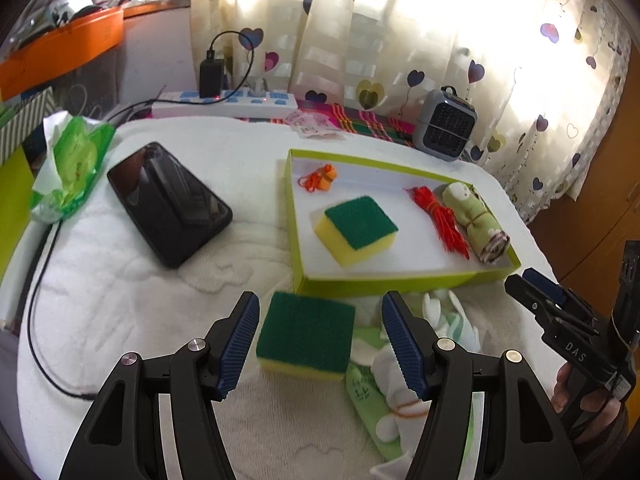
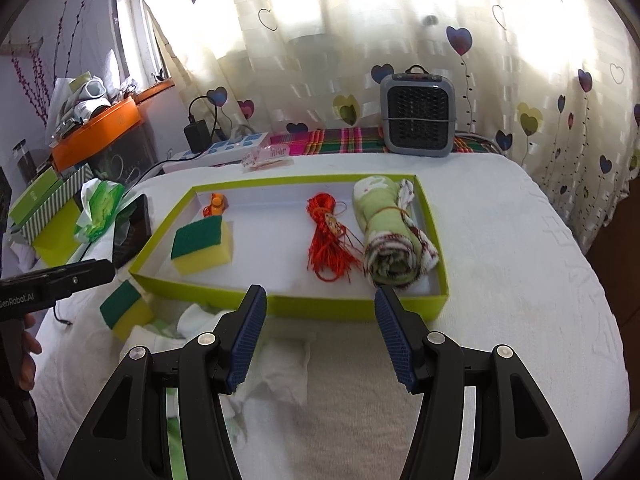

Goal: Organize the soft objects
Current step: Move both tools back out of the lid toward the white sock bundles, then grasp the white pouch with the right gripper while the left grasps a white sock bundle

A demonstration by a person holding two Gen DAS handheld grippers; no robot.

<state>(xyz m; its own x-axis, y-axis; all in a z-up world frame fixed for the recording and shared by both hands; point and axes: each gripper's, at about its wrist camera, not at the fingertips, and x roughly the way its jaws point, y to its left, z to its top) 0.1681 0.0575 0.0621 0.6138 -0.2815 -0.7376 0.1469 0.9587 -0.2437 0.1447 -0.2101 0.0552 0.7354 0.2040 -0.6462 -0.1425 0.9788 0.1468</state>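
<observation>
A green-rimmed box (image 1: 384, 280) (image 2: 280, 306) on the white towel holds a green-and-yellow sponge (image 1: 356, 230) (image 2: 202, 244), a red cord bundle (image 1: 438, 216) (image 2: 330, 240), a small orange cord (image 1: 320, 178) (image 2: 216, 202) and a rolled green cloth (image 1: 476, 216) (image 2: 390, 232). A second sponge (image 1: 306, 334) (image 2: 124, 314) lies in front of the box. My left gripper (image 1: 320, 340) is open with its fingers either side of this sponge. A green-white cloth (image 1: 392, 376) (image 2: 280, 368) lies beside it. My right gripper (image 2: 320, 336) is open and empty above that cloth.
A black phone (image 1: 168, 202) and a green tissue pack (image 1: 72, 168) lie left of the box. A power strip (image 1: 224, 104) with a charger, a small grey heater (image 1: 446, 124) (image 2: 418, 116) and a curtain stand behind. A cable (image 1: 36, 304) runs along the left.
</observation>
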